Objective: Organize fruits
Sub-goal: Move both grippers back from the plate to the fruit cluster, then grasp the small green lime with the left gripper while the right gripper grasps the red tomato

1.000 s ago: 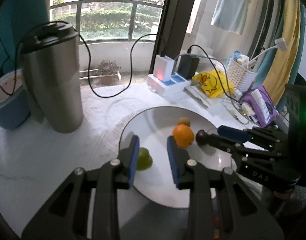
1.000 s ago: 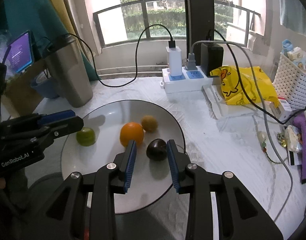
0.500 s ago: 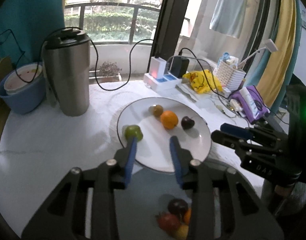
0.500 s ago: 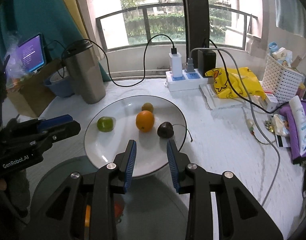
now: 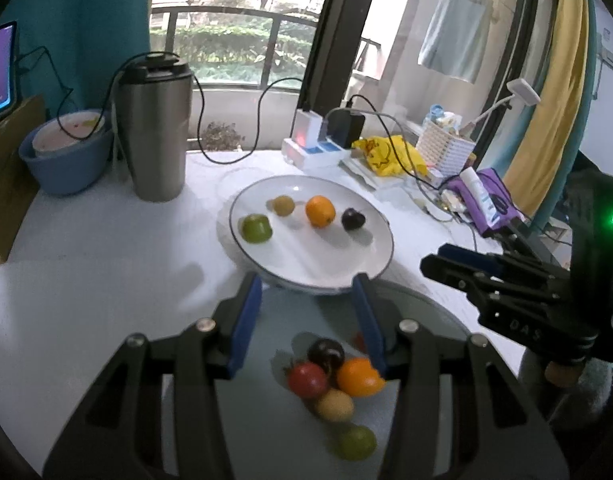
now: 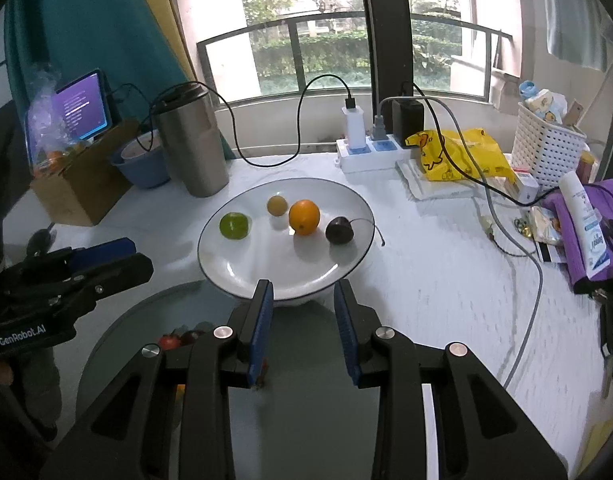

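Note:
A white plate (image 5: 370, 256) (image 6: 230, 268) on the white table holds a green fruit (image 5: 257, 228) (image 6: 234, 225), a small tan fruit (image 5: 284, 205) (image 6: 277, 205), an orange (image 5: 319, 211) (image 6: 304, 216) and a dark plum (image 5: 353, 219) (image 6: 339, 230). Nearer me, a grey glass plate (image 5: 426, 308) (image 6: 146, 312) holds a red fruit (image 5: 307, 380), a dark fruit (image 5: 326, 353), an orange fruit (image 5: 358, 377), a tan fruit (image 5: 334, 408) and a green fruit (image 5: 356, 443). My left gripper (image 5: 306, 288) is open and empty above the glass plate. My right gripper (image 6: 302, 292) is open and empty at the white plate's near rim.
A steel tumbler (image 5: 154, 132) (image 6: 192, 140) and blue bowl (image 5: 66, 156) stand at the back left. A power strip (image 6: 370, 152) with cables, a yellow bag (image 6: 458, 156), a white basket (image 6: 546, 148) and a purple cloth (image 6: 586, 224) line the back and right.
Both grippers have pulled back and up from the white plate. The glass plate with its fruits has come into view. The left jaws have spread wider.

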Tool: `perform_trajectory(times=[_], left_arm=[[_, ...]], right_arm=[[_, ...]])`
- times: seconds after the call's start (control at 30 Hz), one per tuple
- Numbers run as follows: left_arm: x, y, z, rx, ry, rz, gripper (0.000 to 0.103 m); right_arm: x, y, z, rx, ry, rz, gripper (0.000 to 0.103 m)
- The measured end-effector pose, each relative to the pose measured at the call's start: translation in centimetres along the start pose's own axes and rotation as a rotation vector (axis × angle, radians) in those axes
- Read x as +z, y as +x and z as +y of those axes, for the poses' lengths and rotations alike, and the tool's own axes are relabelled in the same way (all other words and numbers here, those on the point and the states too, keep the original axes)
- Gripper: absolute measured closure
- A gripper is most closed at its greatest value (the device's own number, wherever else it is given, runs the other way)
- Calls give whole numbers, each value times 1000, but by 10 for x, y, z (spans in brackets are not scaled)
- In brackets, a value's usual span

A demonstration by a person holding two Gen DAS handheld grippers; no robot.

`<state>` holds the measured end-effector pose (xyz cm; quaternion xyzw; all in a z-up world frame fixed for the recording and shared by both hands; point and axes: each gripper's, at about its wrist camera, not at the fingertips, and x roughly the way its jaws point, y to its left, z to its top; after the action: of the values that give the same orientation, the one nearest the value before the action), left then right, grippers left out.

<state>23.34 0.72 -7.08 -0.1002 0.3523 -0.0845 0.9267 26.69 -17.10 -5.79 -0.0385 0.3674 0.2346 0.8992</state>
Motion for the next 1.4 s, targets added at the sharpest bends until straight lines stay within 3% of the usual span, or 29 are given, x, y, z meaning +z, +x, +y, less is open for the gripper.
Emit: perform_trajectory(times=[0.77,1.13,1.27,1.4], left_arm=[[-71,-9,-26,2,-66,97,54],[-90,1,-37,30,-36,151,55],[-94,3,-40,32,-9,161,73],[-92,1,-36,20,-5,156,76]], right_arm=[[-49,-20,8,47,-7,31,69],[-67,-22,3,59,10,45,69],[-67,-18,3,63,17,50,69],[-64,-15,5,67,11,51,69]])
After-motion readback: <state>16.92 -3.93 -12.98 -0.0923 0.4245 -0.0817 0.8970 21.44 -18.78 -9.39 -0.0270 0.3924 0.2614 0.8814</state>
